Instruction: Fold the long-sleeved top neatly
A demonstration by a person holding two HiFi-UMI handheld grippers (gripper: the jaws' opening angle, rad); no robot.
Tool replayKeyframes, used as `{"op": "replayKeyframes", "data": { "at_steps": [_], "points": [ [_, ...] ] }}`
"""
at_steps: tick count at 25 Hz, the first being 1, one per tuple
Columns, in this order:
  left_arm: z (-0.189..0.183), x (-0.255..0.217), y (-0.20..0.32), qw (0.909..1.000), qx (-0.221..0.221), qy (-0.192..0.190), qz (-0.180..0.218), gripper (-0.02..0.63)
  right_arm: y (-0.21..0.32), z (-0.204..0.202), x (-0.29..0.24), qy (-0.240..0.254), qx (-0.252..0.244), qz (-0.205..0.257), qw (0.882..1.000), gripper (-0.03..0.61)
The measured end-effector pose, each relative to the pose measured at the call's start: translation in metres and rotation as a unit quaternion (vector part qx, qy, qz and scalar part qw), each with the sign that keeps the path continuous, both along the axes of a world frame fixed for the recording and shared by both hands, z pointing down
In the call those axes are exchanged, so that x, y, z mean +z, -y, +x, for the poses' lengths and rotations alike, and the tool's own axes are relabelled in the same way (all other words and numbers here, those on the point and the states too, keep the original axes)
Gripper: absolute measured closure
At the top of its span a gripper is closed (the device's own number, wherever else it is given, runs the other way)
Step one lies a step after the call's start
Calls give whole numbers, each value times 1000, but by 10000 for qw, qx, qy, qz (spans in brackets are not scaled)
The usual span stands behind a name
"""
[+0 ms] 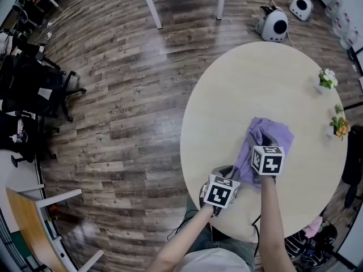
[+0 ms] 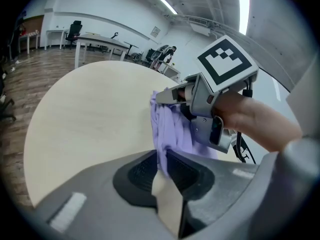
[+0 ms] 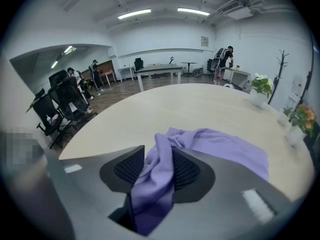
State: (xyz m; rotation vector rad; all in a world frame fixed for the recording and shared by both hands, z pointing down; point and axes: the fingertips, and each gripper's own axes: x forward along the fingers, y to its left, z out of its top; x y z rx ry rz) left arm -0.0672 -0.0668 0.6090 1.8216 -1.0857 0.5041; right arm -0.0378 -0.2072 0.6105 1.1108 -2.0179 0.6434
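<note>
The lilac long-sleeved top [image 1: 275, 134] lies bunched on the round beige table [image 1: 244, 84], towards its near right side. My left gripper [image 1: 232, 170] is at the garment's near left edge. In the left gripper view a thin fold of the top [image 2: 167, 126] is pinched between the tips of my left gripper [image 2: 161, 160]. My right gripper [image 1: 264, 136] is over the heap's middle and shows in the left gripper view as well [image 2: 165, 98]. In the right gripper view a thick strip of the top [image 3: 225, 146] hangs loosely through the wide gap of my right gripper [image 3: 157, 166].
Two small flower pots [image 1: 327, 79] [image 1: 340, 124] stand at the table's right rim. Two round white devices [image 1: 273, 24] sit on the wood floor beyond the table. Black office chairs [image 1: 28, 84] stand at the far left. The table's near edge is by my body.
</note>
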Motion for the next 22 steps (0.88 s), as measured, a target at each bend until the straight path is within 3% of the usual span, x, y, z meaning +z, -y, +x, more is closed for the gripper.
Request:
{"op": "replayKeyframes", "data": {
  "at_steps": [3, 8, 12, 16, 22],
  "points": [
    [-5, -9, 1, 9999, -29, 27, 93, 431, -1, -4, -15, 378, 0, 40, 9993, 318],
    [-33, -44, 14, 9974, -435, 97, 566, 426, -6, 0, -58, 764, 266, 435, 9958, 299],
    [-54, -83, 39, 9917, -517, 328, 1132, 426, -5, 18, -98, 774, 382, 891, 9923, 299],
    [-68, -130, 62, 9787, -533, 706, 1852, 426, -7, 46, -147, 739, 611, 1548, 9833, 368],
    [-71, -211, 88, 9494, -569, 1046, 2906, 428, -19, 87, -219, 807, 966, 2451, 9613, 444]
  ]
}}
